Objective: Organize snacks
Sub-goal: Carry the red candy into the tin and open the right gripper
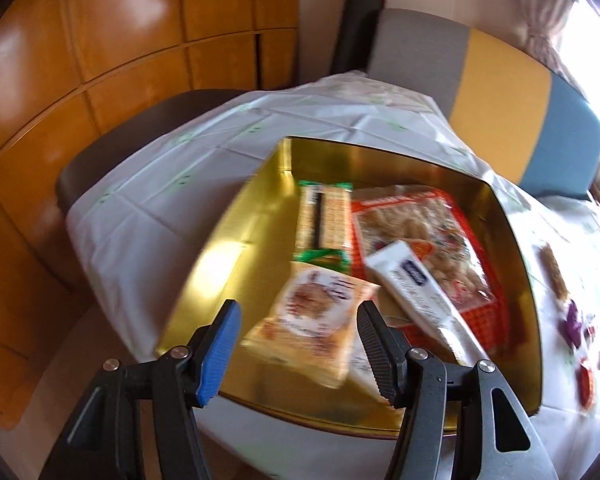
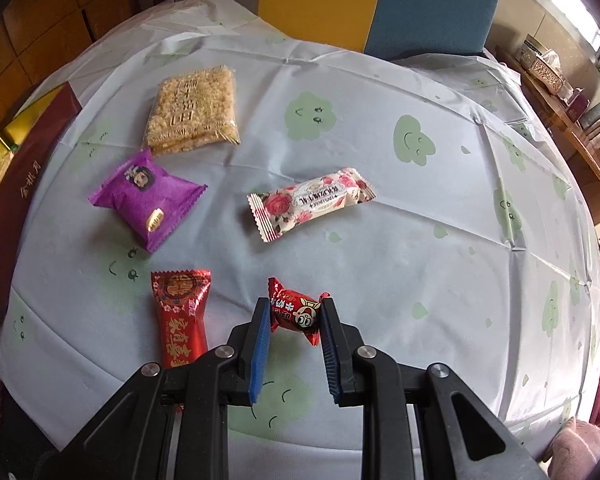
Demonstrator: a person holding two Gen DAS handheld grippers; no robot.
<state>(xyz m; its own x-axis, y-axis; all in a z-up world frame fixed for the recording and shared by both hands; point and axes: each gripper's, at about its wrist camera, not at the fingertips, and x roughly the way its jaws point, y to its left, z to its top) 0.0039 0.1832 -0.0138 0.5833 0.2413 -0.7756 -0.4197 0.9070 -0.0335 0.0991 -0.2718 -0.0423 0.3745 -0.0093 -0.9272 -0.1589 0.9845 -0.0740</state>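
Observation:
My left gripper (image 1: 298, 308) hangs open over a gold tin (image 1: 228, 240). In the tin lie an orange snack packet (image 1: 312, 320), a green-ended bar (image 1: 324, 220), a large red pack (image 1: 420, 232) and a white tube-shaped box (image 1: 416, 284). The orange packet lies below the fingers with a gap to the blue pad. My right gripper (image 2: 295, 304) is shut on a small red candy (image 2: 298, 314) just above the tablecloth. A rice-crisp pack (image 2: 194, 108), a purple packet (image 2: 148, 196), a rose-printed bar (image 2: 312, 200) and a long red candy (image 2: 182, 312) lie loose on the cloth.
The tin's maroon outer wall (image 2: 20, 184) stands at the left of the loose snacks. A chair back in grey, yellow and blue (image 1: 500, 80) stands behind the table. Wooden cabinets (image 1: 100, 40) fill the left. A shelf with boxes (image 2: 552, 72) is at the far right.

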